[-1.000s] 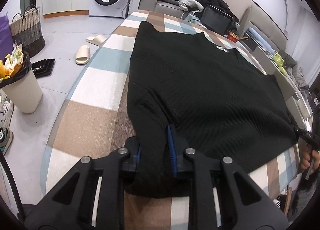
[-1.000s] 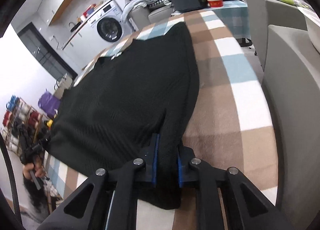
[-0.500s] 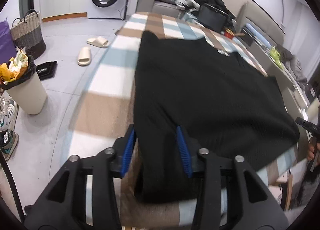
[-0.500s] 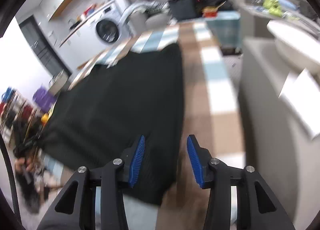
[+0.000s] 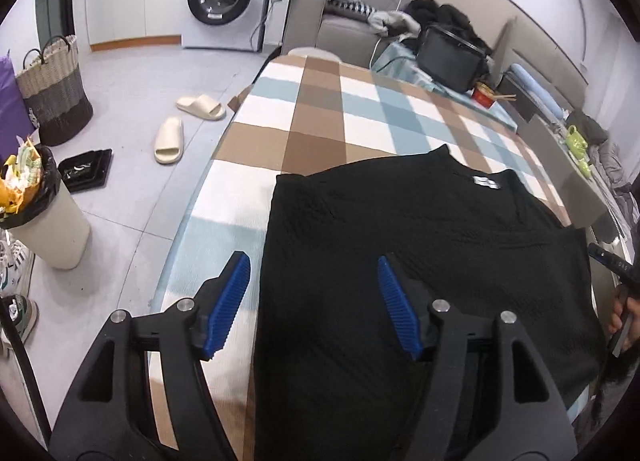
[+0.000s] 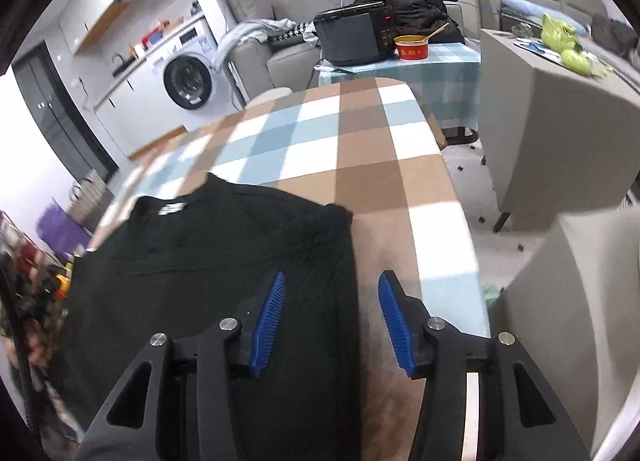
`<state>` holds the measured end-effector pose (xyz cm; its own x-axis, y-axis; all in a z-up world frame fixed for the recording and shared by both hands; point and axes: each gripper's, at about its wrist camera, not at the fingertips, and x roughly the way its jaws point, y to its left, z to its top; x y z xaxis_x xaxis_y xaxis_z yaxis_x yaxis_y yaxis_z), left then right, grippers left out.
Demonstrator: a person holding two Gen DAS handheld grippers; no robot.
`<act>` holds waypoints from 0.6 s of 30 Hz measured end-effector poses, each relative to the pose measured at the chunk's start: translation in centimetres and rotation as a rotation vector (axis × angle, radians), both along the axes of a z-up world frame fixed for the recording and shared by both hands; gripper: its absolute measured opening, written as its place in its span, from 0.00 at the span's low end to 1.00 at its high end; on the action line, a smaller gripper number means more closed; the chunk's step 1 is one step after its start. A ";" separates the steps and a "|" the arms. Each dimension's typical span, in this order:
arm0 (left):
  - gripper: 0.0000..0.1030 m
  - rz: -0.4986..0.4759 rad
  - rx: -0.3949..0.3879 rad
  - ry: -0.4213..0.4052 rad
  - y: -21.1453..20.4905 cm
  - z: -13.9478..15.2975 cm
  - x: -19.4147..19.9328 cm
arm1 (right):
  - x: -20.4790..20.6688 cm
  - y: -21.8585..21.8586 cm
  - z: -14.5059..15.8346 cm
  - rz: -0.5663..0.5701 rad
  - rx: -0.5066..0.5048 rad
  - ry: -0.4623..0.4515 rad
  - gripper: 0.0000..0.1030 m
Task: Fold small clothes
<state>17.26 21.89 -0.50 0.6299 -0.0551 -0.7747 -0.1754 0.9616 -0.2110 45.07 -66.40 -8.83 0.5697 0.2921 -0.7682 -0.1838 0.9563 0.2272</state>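
A black knit garment [image 5: 420, 241] lies flat on the checked blanket, its white neck label [image 5: 486, 182] at the far end. My left gripper [image 5: 314, 289] hovers over the garment's left edge. Its jaws are opening; cloth lies below the gap and the blue pads do not press it. In the right wrist view the garment [image 6: 220, 253] fills the lower left, with its label [image 6: 171, 208] at the far end. My right gripper [image 6: 332, 317] hangs over the garment's right edge, its jaws also opening and holding nothing.
The checked blanket [image 5: 320, 109] covers a long table. Left of the table on the floor are a full bin [image 5: 48, 229], slippers [image 5: 172, 139] and a basket [image 5: 52, 89]. A black appliance [image 6: 352, 39] and a red cup [image 6: 412, 49] stand beyond the far end. A grey chair [image 6: 552, 133] stands on the right.
Both grippers let go of the garment's near hem and opened. They moved forward over the garment and rose a little. The garment stays flat.
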 end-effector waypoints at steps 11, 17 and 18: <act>0.62 -0.036 0.024 0.045 -0.5 -2.7 3.4 | 0.5 2.4 0.0 0.171 0.072 -0.035 0.47; 0.62 -0.025 0.022 0.041 -0.1 -3.3 4.2 | 1.4 2.2 -0.9 0.126 0.004 -0.005 0.34; 0.62 -0.023 0.022 0.039 0.0 -3.3 4.3 | 1.4 2.1 -1.0 0.118 -0.001 -0.001 0.28</act>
